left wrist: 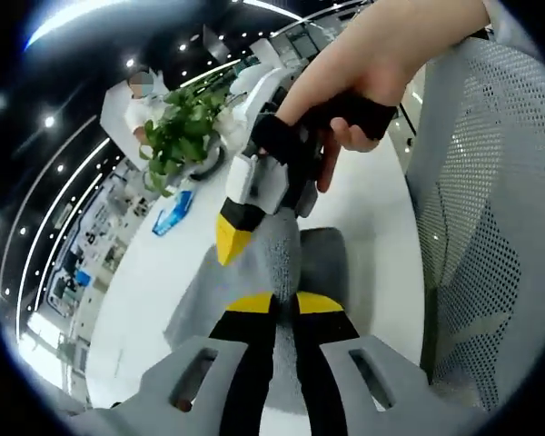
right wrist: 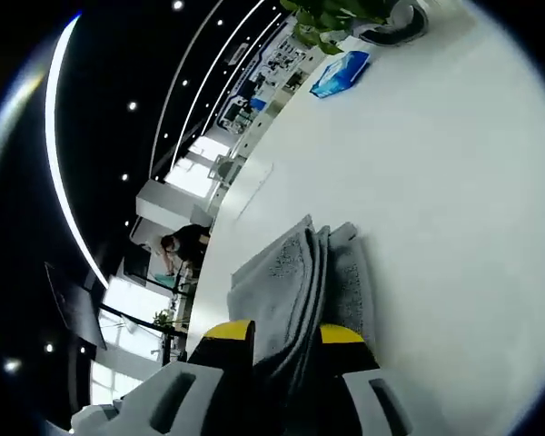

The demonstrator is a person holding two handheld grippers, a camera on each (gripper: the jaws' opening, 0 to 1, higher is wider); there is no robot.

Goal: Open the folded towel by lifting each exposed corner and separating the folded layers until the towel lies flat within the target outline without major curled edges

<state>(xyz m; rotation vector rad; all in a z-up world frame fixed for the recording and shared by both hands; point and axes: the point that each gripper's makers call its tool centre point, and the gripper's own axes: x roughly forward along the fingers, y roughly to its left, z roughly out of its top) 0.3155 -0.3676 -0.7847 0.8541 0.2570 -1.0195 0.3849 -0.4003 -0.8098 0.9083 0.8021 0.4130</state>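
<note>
The left tongs (left wrist: 287, 304) have two black jaws capped with yellow tips, rising from a pale grey moulded body with two slotted openings at 6 o'clock. The right tongs (right wrist: 286, 334) are built the same: yellow-tipped black jaws on a grey housing. Seen in the left gripper view, the right tongs show a white and black body, a yellow pointed tip, and a black handle at 12 o'clock.
</note>
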